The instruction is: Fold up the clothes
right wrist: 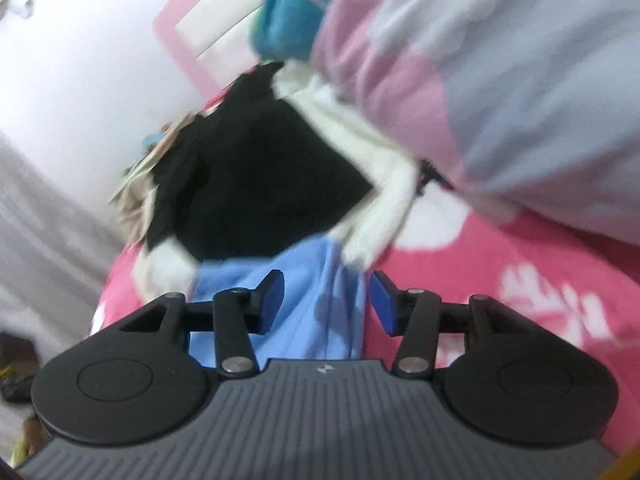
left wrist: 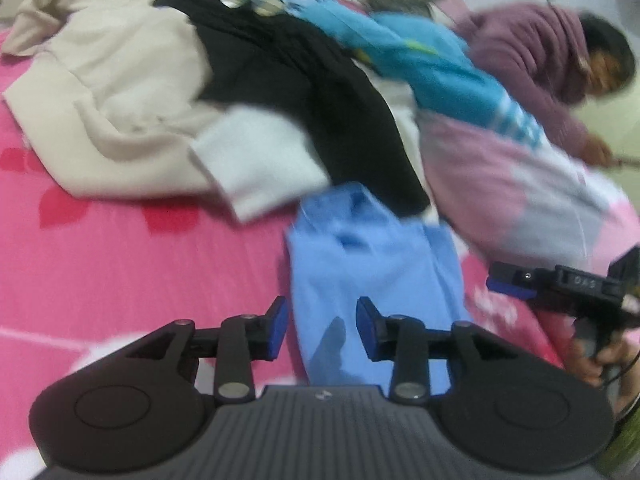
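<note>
1. Light blue garment (left wrist: 360,272): lies crumpled on the pink bedspread (left wrist: 140,264), at the near foot of the clothes pile; landmark for all entries below.
2. Left gripper (left wrist: 322,330): jaws parted, nothing pinched; the blue cloth lies beneath and between the pads, whether touching cannot be told.
3. Right gripper (right wrist: 326,304): jaws parted over the same garment, the cloth running up between them, not clamped. Seen from the left wrist view, it sits to the right of the garment, held in a hand (left wrist: 600,360).
4. Black garment (left wrist: 304,92): directly beyond the blue garment, draped over the pile, its lower edge meeting the blue cloth.
5. Cream garment (left wrist: 112,92) with white cuff (left wrist: 260,160): beyond and left of the blue garment.
6. Pink-and-grey bedding (left wrist: 500,184): beyond and right, bulking close over the blue garment's right edge.
7. Turquoise garment (left wrist: 432,64): farther back, on top of the pile.
8. Person in a mauve top (left wrist: 532,52): far right, behind the bedding.
9. Writing: small markings on the right gripper's body, blurred and unreadable.
</note>
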`<state>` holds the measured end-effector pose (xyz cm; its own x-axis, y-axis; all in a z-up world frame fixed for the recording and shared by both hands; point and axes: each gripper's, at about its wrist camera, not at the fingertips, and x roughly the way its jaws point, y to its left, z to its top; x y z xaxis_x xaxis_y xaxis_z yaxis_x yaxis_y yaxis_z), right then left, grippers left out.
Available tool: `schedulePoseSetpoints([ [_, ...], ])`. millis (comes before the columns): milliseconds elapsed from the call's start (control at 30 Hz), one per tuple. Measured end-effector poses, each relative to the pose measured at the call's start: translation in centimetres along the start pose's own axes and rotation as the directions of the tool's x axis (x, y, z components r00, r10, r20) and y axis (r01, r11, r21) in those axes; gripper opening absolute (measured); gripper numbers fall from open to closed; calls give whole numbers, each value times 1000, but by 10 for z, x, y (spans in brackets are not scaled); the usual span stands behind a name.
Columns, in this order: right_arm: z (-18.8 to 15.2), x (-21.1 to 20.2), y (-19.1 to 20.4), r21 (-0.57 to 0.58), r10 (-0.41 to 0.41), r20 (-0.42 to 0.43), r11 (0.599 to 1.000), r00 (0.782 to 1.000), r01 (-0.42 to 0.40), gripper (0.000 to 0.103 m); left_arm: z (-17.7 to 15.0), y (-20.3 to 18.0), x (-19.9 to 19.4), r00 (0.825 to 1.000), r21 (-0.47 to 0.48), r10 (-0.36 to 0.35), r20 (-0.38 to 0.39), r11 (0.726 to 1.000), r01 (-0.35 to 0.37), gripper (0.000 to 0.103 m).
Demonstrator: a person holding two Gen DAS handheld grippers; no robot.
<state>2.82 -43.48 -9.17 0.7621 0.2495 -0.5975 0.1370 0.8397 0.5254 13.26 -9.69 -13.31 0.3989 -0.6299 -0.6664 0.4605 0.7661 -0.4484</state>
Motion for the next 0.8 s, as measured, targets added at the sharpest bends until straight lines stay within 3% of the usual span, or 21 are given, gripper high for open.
schedulePoseSetpoints([
  [100, -19, 0, 10, -117, -31, -90, 993, 995, 20, 45, -13, -10, 7, 999, 37, 14, -33, 999, -12, 37],
  [133, -24, 2, 12, -143, -44, -114, 989, 993, 28, 34, -17, -13, 9, 999, 55, 35, -35, 998, -33, 37],
  [167, -28, 6, 12, -162, -65, -137, 986, 988, 43, 10, -20, -14, 11, 997, 68, 64, -33, 996, -62, 36],
  [200, -31, 10, 12, -178, -96, -156, 982, 983, 68, 4, -22, -15, 13, 995, 78, 97, -28, 992, -95, 34],
  [300, -37, 10, 3, -176, -202, -125, 968, 971, 179, 1, -24, -8, 14, 994, 59, 110, -15, 992, -109, 30],
  [400, -35, 3, -8, -119, -238, -97, 967, 966, 226, 2, -23, -7, 8, 995, 44, 103, 3, 994, -103, 31],
  [500, -30, -17, 15, -185, -175, 11, 967, 985, 174, 4, -24, -7, 3, 996, 47, 88, 25, 995, -89, 36],
  [600, -19, -16, 56, -315, -40, 31, 948, 999, 48, 5, -25, -7, 4, 996, 42, 87, 29, 995, -89, 36],
  [700, -10, 16, 97, -448, -7, -43, 894, 999, -13, 7, -24, -6, 5, 996, 25, 82, 41, 996, -83, 36],
  [800, -5, 53, 132, -583, -12, -121, 810, 993, -61, 10, -26, -6, 10, 995, 49, 95, 32, 994, -96, 35],
])
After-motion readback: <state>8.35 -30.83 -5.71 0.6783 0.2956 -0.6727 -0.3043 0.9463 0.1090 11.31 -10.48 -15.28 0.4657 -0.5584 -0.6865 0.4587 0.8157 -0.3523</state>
